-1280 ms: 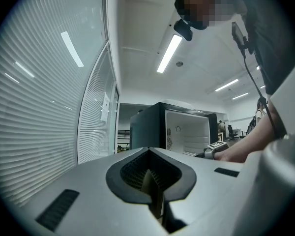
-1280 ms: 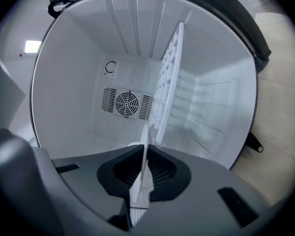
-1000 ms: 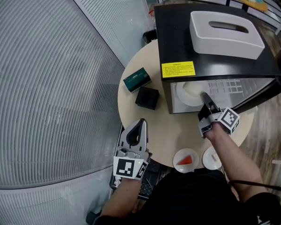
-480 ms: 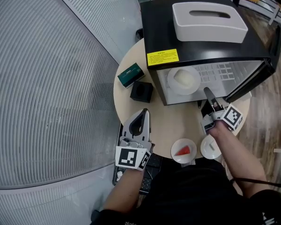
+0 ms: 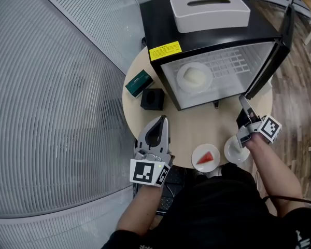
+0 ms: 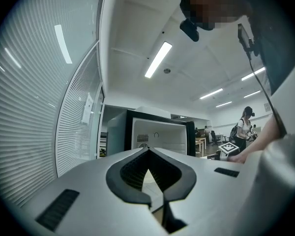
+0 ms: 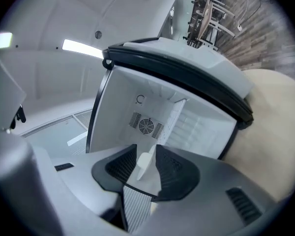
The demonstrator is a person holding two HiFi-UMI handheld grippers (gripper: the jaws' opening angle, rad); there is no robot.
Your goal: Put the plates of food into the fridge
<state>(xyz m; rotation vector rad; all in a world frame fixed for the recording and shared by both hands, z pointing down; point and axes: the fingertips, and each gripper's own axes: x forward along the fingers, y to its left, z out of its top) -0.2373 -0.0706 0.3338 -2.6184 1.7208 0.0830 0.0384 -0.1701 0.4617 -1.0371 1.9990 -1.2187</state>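
Black fridge (image 5: 158, 27) sits on round table (image 5: 197, 126), door (image 5: 272, 56) swung wide to the R so the shelf is reachable from the front. 1 plate w/ white food (image 5: 194, 78) is already inside, on the shelf. 2 more wait at the table's near edge: plate w/ red wedge (image 5: 206, 157) and, just beside it, a white dish (image 5: 235, 150), contents unclear, partly under the R hand.

R gripper (image 5: 243, 104) hangs over the table btw door and white dish, pointing into the fridge. Jaws apart, nothing pinched. The white shape in the gap in its own view is prob. the shelved plate far beyond. So it looks free for the next pickup, likely the white dish below it.

L gripper (image 5: 163, 121) sits at the table's L edge, tips together, empty, parked clear of the fridge mouth.

Approx 1 of 3 plates in. Risk: clipping the door edge on the way in.

Tissue box (image 5: 210, 12) on top, green box (image 5: 138, 83) and black box (image 5: 152, 99) L of fridge: not involved.
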